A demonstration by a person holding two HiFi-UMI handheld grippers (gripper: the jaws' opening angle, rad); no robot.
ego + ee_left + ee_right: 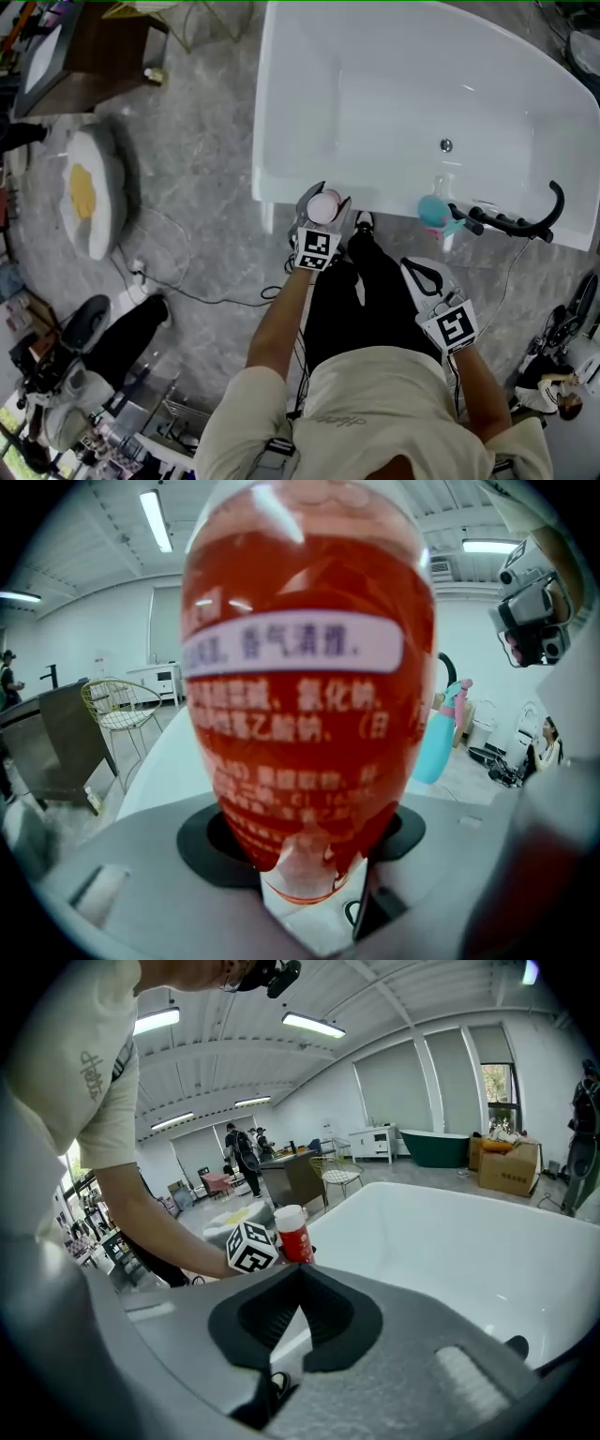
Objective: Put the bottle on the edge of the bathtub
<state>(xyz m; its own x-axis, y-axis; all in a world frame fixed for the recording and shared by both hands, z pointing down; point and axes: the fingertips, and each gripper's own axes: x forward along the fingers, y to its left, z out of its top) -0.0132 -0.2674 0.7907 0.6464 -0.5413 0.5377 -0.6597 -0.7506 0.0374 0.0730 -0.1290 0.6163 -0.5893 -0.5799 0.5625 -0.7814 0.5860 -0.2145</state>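
Observation:
A red bottle [324, 206] with a white cap stands upright at the near rim of the white bathtub [394, 199], close to its left corner. My left gripper [322, 217] is shut on its sides. In the left gripper view the red bottle [309, 696] fills the picture between the jaws of the left gripper [305, 860]. Whether its base touches the rim is hidden. The right gripper view shows the bottle [293, 1234] beside the left gripper's marker cube [251, 1247]. My right gripper [424, 274] hangs lower right, shut and empty, with the right gripper [298, 1274] aimed at the bathtub [450, 1241].
A teal spray bottle [433, 211] and a black shower handle [525, 223] sit on the tub's near rim to the right. An egg-shaped cushion [89, 187] and a cable [187, 291] lie on the floor at left. A dark cabinet [84, 47] stands at the far left.

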